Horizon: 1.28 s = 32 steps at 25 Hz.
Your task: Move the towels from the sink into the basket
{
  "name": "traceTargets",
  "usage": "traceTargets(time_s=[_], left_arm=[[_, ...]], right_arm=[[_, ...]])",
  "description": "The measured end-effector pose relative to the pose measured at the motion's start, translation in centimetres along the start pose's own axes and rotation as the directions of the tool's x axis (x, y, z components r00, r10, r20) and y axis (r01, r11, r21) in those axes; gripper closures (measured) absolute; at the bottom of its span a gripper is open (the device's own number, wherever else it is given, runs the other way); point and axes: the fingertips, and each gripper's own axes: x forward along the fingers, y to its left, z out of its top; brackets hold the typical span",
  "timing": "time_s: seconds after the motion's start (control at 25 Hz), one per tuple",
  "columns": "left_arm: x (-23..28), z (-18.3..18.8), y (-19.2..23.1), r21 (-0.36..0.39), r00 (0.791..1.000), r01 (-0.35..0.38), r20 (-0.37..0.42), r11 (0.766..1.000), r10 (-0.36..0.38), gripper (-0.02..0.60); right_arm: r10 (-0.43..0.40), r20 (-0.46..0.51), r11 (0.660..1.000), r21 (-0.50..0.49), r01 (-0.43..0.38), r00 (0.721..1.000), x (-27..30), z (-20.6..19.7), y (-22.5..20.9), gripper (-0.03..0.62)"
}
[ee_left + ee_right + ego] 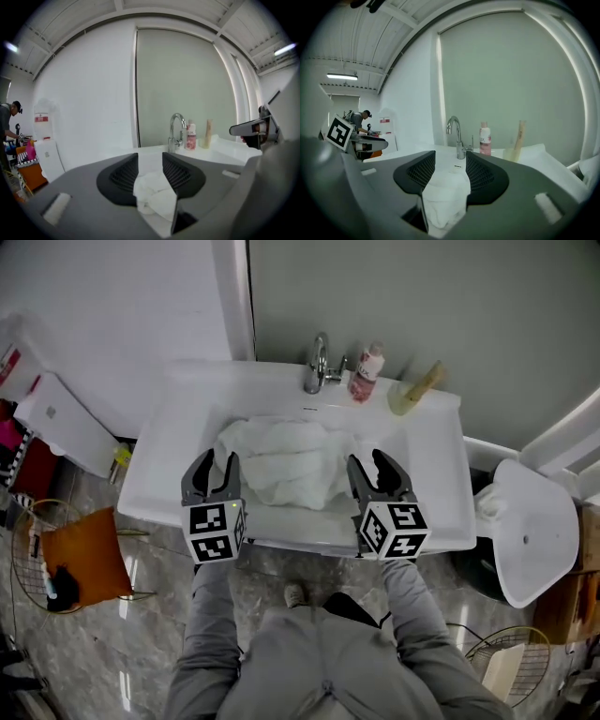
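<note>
Sink: white basin (441,493) set against a grey-green wall; the person stands at its front edge, grey trouser legs below.
Towels: white crumpled pile (281,460) lying in the basin just in front of the faucet (319,367). None of the pile is lifted.
Left gripper: (217,465) over the front-left part of the sink, pointing toward the wall. The jaws stand apart with nothing pinched. In the left gripper view the towel shows through the gap, lower down and ahead of the pads. The tips are near the pile's left edge; I cannot tell whether they touch it.
Right gripper: (370,465) over the front-right part of the sink, level with the left one. Its jaws are spread and empty too; the right gripper view shows towel beyond the gap, not clamped.
Spacing: the pile sits between the two grippers.
Back ledge: pink bottle (366,373) just right of the faucet, a pale yellow container (415,390) further right.
Floor: wire basket (480,638) at the person's right, well apart from the sink.
</note>
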Motion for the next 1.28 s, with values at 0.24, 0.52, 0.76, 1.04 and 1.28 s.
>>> traceTargets(time_s=[0.24,0.52,0.76,1.04,1.28], left_arm=[[5.4,-3.4,0.7,0.058,0.990,0.048,-0.138,0.997,-0.040,0.410],[10.9,-8.3,0.9,0.198,0.956,0.091,-0.293,0.976,-0.030,0.390],[15.2,-12.8,0.8,0.284,0.902,0.153,-0.432,0.947,-0.016,0.360],[18.2,-16.9,1.4,0.281,0.841,0.199,-0.541,0.939,-0.017,0.294],[20.0,-19.4,1.1,0.258,0.799,0.225,-0.600,0.940,-0.027,0.281]], right_arm=[[0.010,-0.217,0.999,-0.037,-0.019,0.976,5.9,-6.1,-0.5,0.401],[0.017,-0.451,0.994,-0.088,-0.064,0.892,11.0,-14.5,-1.1,0.399],[0.005,-0.571,0.987,-0.131,-0.098,0.821,13.4,-19.4,-2.2,0.396],[0.005,-0.638,0.984,-0.135,-0.118,0.770,15.6,-23.3,-2.8,0.395],[0.033,-0.670,0.983,-0.111,-0.144,0.741,16.3,-24.9,-2.4,0.395]])
